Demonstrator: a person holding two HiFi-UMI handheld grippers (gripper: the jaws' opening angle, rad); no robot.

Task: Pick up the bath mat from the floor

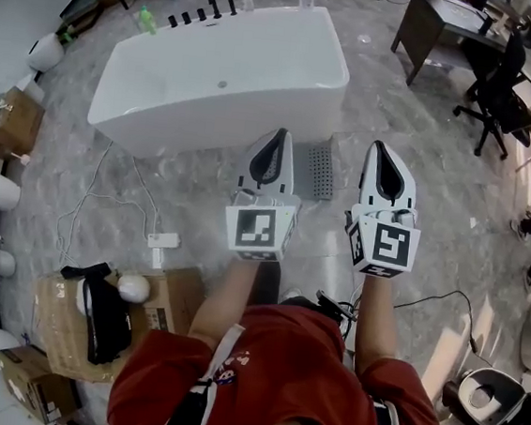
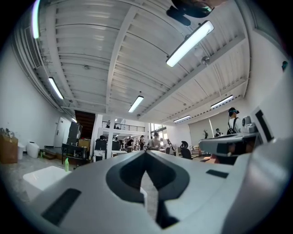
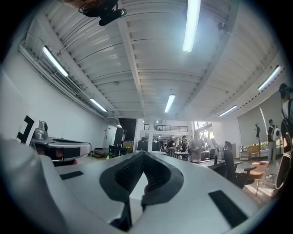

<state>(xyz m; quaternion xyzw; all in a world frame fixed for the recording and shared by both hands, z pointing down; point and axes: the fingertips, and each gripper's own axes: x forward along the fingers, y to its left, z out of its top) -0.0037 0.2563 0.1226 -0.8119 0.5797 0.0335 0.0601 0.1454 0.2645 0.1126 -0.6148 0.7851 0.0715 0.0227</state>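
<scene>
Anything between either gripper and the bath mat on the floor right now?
Nothing visible. In the head view the bath mat lies flat on bare floor beside the bathtub, showing between the left gripper and right gripper. Both are shut, empty and held up off the floor. The tub flanks the mat and does not cover it.

The bathtub (image 1: 224,70) looks smooth, glossy white from here; whether it is acrylic or enamel I can't tell. The floor (image 1: 416,213) is grey, marbled and polished, with a soft sheen. The bath mat (image 1: 321,170) looks matt grey, dotted in rows. My left tongs (image 1: 277,135) and right tongs (image 1: 377,145) have matt white plastic shells, and their dark pads (image 3: 126,176) are ribbed. The cardboard box (image 1: 181,297) is dull brown. The person's shirt (image 1: 267,377) is red cloth.
</scene>
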